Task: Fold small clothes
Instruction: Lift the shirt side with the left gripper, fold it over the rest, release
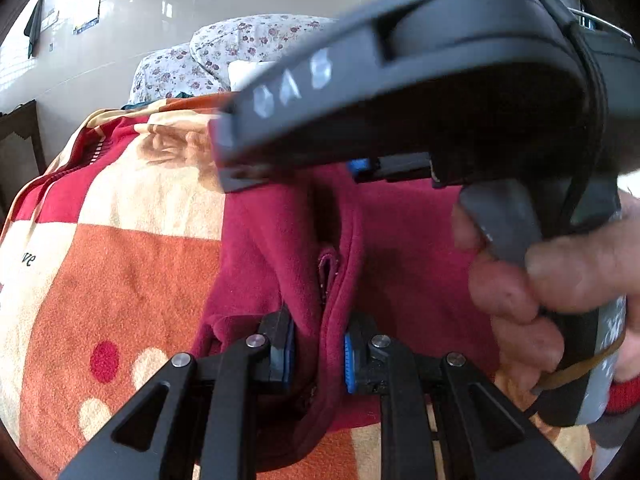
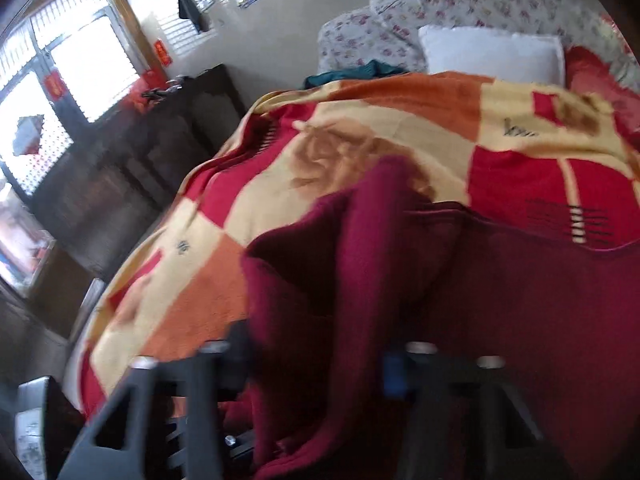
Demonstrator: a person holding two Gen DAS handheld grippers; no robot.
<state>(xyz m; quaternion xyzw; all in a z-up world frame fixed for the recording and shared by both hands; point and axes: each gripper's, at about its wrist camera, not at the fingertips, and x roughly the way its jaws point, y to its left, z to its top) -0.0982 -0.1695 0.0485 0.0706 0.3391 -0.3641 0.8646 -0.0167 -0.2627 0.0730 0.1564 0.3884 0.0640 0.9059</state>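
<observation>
A dark red fleece garment lies on a patterned blanket on a bed. My left gripper has a fold of the garment's edge between its blue-padded fingers and is shut on it. The right gripper's body crosses the top of the left wrist view, held by a hand. In the right wrist view, which is blurred, my right gripper has a thick bunch of the garment between its fingers, lifted off the blanket.
Floral pillows and a white pillow lie at the bed's far end, with a teal cloth beside them. A dark wooden cabinet stands left of the bed, under a window.
</observation>
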